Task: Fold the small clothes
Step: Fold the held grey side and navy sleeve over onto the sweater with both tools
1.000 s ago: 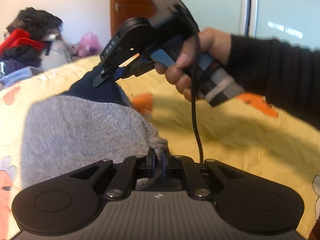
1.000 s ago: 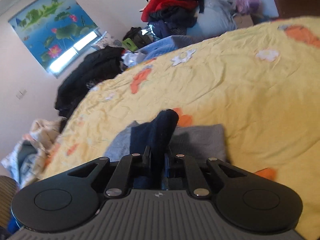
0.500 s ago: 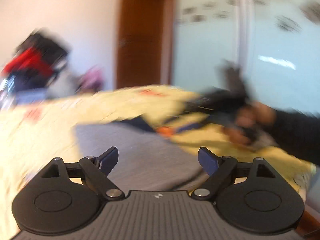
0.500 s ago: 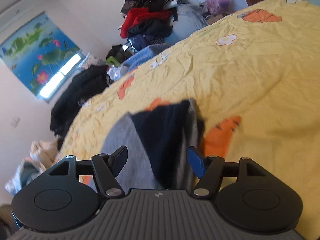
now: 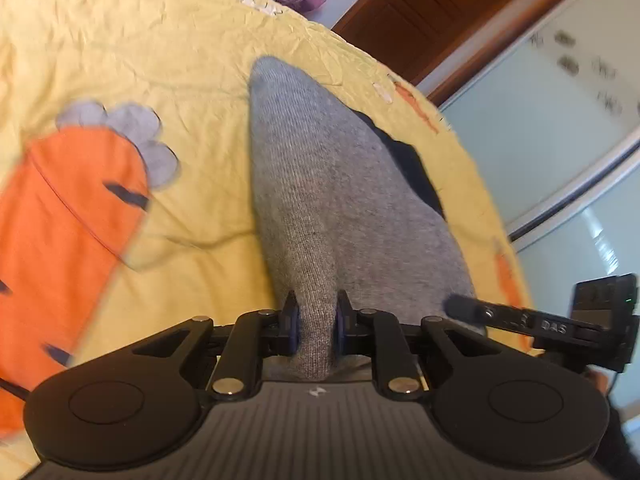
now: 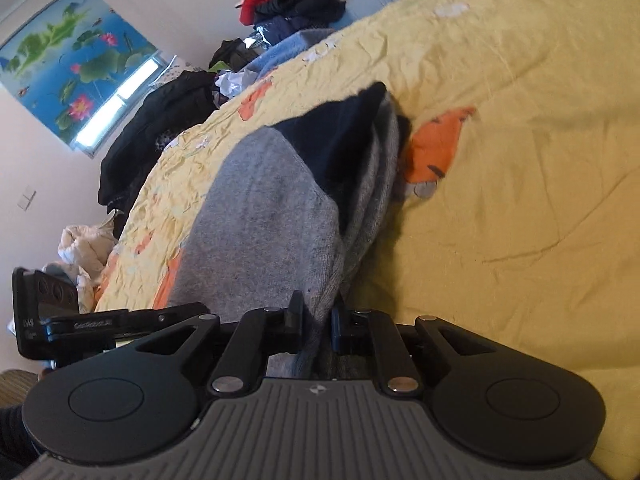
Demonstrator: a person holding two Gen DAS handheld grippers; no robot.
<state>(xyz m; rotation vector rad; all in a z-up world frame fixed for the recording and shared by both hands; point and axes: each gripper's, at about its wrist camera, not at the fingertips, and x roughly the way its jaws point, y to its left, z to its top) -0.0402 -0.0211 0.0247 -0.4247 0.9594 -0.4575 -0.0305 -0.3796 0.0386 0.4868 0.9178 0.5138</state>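
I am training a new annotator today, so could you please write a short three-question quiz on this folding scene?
1. True or false: the left tool is pinching the grey garment.
2. What is printed on the yellow bedspread beside the garment? A) an orange carrot B) a blue fish C) a red star
3. Fill in: the right tool grips grey fabric whose far end is ____ in colour.

Key: 1 true; 2 A, the carrot; 3 dark navy.
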